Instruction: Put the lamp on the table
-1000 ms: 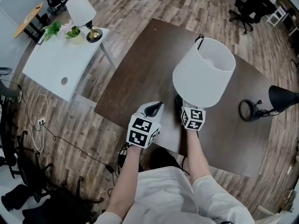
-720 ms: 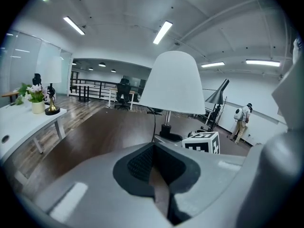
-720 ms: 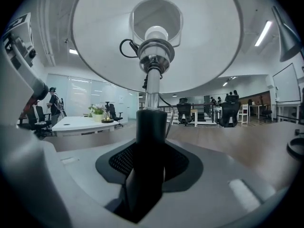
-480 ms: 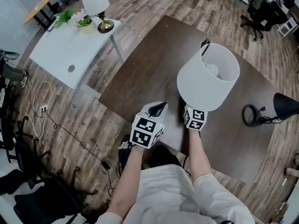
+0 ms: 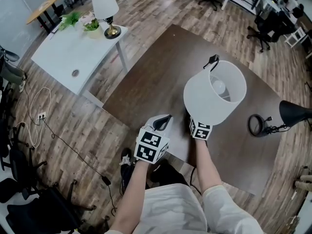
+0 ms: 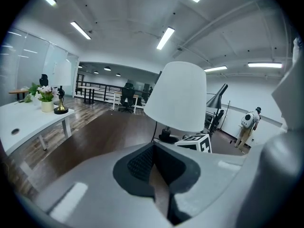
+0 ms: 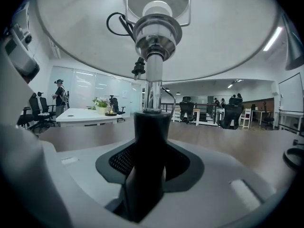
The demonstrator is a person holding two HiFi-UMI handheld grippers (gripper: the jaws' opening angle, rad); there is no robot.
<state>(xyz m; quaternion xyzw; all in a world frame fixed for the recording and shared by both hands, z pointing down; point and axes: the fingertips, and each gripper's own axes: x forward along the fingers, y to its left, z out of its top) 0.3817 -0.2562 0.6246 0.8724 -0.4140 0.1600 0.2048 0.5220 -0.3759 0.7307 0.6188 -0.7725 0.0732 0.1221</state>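
The left gripper (image 5: 162,122) hovered over the near edge of the dark table (image 5: 161,67), its jaws closed together on nothing. Just to its right, the right gripper (image 7: 146,172) had its jaws clamped on the black stem of the lamp (image 5: 214,97), upright over the table's near-centre. Base contact with the table could not be confirmed. Recommended: lower vertically, keep the stem plumb and seat the base flat, clear of the black desk lamp (image 5: 287,113) at the table's right edge.
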